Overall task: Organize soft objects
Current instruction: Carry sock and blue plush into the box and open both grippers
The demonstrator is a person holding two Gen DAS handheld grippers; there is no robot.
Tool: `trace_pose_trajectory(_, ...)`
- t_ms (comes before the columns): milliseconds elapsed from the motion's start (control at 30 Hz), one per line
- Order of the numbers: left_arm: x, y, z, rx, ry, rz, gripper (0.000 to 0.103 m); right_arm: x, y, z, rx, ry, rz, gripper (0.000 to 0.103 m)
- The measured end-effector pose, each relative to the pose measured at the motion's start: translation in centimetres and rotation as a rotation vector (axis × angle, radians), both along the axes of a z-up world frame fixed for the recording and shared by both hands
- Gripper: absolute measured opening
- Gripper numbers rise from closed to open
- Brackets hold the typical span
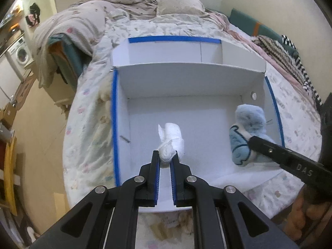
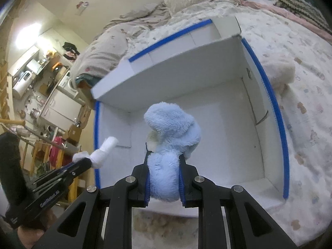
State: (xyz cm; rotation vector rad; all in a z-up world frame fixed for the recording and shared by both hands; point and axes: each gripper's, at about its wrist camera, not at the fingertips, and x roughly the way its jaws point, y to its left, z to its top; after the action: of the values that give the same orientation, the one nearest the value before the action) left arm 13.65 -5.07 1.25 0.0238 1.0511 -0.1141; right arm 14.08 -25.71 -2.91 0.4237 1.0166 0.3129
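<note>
A white box (image 1: 122, 95) with blue-taped edges lies open on the bed; it also shows in the right wrist view (image 2: 267, 95). My left gripper (image 1: 165, 155) is shut on a white rolled sock (image 1: 171, 143) and holds it over the box's inside. That sock shows at the left of the right wrist view (image 2: 103, 151). My right gripper (image 2: 164, 166) is shut on a light blue fluffy plush (image 2: 172, 137) above the box. The plush shows at the right of the left wrist view (image 1: 247, 132), with the right gripper (image 1: 252, 140) on it.
The bed (image 1: 87, 103) has a patterned cover, a crumpled duvet (image 1: 87, 20) and a pillow (image 1: 178, 2) behind the box. A cream fluffy item (image 2: 280, 72) lies on the bed beside the box's right wall. Furniture and a washing machine (image 1: 20, 54) stand at the left.
</note>
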Motion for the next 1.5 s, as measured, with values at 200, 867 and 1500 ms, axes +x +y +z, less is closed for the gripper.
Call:
trace_pose_trajectory(200, 1.4, -1.4, -3.5, 0.048, 0.012, -0.004, 0.009, 1.5, 0.0, -3.2, -0.046, 0.052, -0.006, 0.023)
trace_pose_trajectory(867, 4.0, -1.7, -9.8, 0.004, 0.173, 0.017, 0.009, 3.5, 2.3, -8.8, -0.074, 0.260, 0.023, 0.025)
trace_pose_trajectory(1500, 3.4, -1.5, -9.1, 0.021, 0.139, -0.005, 0.021, 3.0, 1.5, -8.0, -0.131, 0.207, -0.014, 0.067)
